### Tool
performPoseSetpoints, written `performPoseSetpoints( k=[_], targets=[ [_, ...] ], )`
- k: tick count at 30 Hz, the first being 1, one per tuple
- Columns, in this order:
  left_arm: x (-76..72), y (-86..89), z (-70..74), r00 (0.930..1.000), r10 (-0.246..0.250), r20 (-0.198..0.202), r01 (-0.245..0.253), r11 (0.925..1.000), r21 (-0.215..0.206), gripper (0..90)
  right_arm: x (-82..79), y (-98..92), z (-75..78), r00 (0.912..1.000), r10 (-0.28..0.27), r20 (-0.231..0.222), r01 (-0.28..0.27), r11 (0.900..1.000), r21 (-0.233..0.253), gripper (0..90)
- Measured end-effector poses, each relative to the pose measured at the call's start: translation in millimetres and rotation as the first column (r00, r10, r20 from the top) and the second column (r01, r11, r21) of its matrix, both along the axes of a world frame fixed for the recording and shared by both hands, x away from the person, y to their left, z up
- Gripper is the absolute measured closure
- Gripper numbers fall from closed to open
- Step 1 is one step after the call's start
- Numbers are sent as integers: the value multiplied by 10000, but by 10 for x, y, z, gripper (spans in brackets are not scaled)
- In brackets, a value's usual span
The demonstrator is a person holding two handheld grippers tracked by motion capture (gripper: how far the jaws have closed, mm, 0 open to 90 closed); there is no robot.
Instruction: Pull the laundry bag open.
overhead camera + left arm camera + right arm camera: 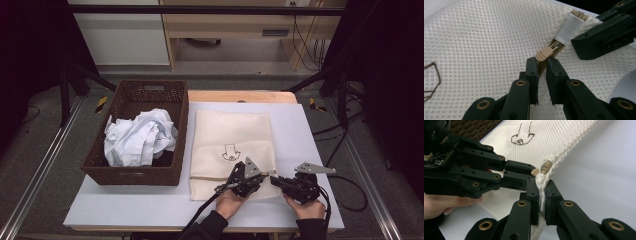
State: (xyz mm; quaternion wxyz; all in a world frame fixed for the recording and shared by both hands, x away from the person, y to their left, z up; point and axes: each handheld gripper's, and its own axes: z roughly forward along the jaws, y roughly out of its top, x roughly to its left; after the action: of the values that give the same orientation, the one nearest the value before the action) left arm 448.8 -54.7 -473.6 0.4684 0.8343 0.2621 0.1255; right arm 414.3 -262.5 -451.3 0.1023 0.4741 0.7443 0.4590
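With the mesh bag [232, 152] flat on the counter [300, 130], its edge clamped by the right gripper [542, 188], the zipper pull [544, 53] should be squarely pinched between the left gripper [542, 65] fingers, now narrowly apart.

A lab or recording workspace: the desk [310, 150] has a plain white top and stands between black frame struts [320, 75] and floor rails [30, 185], with hazard tape [101, 103] on the grey floor, loose cables [307, 45] and bare plywood furniture [225, 25] behind.
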Motion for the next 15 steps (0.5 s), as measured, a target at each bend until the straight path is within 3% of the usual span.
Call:
performPoseSetpoints(
  k=[4,8,15],
  targets=[
    [-38,27,2,9995,-132,294,133,9999,-55,802,6,-5,-16,10000,-7,-20,7,10000,-69,844],
    [-55,23,5,9987,-416,306,424,9988,-260,801,15,2,-29,9999,31,-102,-32,9999,-103,844],
    [-45,0,-19,9976,-590,364,598,9980,-198,787,20,0,-45,9997,-25,-240,23,9999,-102,843]
  ],
)
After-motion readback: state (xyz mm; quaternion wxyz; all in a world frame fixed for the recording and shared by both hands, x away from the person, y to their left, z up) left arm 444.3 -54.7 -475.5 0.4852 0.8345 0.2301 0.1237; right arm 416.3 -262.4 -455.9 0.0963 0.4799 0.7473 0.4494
